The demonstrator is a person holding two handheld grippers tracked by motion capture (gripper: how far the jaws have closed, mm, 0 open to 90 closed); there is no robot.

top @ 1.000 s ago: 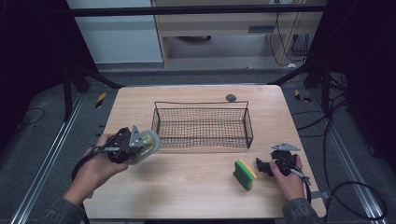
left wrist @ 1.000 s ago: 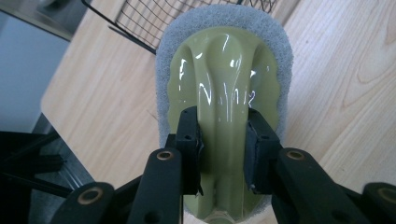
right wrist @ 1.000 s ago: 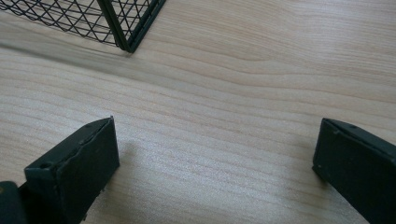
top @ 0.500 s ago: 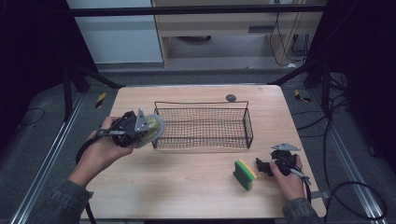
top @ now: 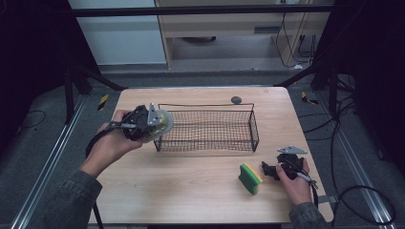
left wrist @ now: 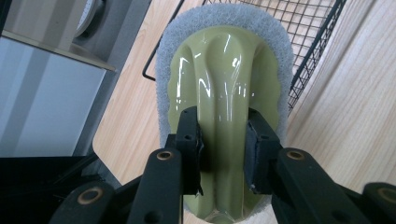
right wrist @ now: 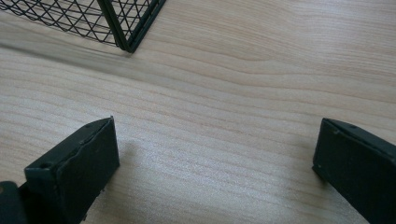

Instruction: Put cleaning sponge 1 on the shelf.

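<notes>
The scrubber (left wrist: pixel 224 98), a glossy olive-green handle on a grey-white pad with no brand or writing legible, is pinched at its ridge by the left claw (left wrist: pixel 223 156), whose jaws are closed against it, raised at the left end of the wire basket (top: pixel 206 128) in the high view. The right claw (right wrist: pixel 215 172) sits low over the bare tabletop (right wrist: pixel 243 84) with its jaws spread wide and nothing between them, near the basket's corner. A green-and-yellow sponge (top: pixel 250 178) lies just beside it.
</notes>
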